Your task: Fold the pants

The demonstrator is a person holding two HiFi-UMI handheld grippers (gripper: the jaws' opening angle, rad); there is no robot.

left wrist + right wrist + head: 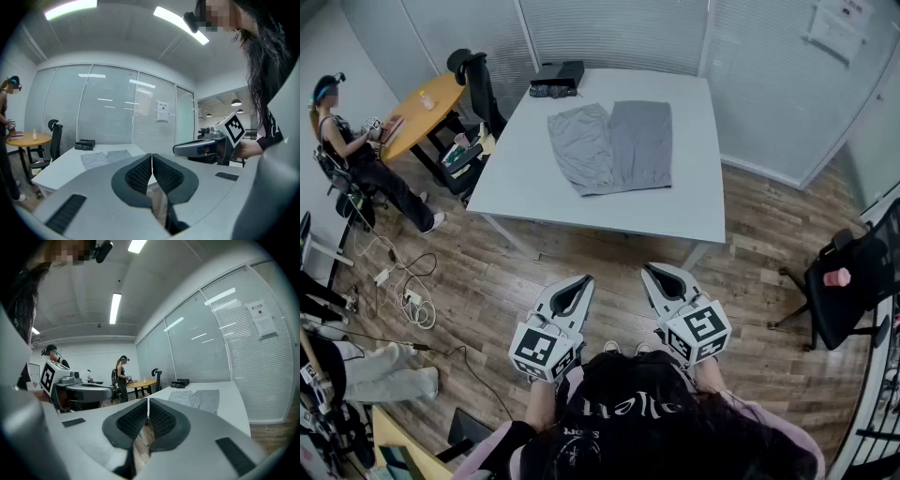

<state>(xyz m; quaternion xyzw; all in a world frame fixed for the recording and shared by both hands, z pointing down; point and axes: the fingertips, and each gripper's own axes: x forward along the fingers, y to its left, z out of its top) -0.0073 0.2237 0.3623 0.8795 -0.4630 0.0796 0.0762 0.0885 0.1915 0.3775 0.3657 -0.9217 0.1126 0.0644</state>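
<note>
Pants lay flat on the surface, soft and limp, I judged; I'd pinch hem corners. Left claw and right claw were closed, empty.

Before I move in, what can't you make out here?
- Pants: the head view is too small to show pockets or which side faces up; the gripper views show them smaller still.
- Black object at the table's far edge: too small to identify.
- Wall notice, right gripper view: print too small to read.
</note>
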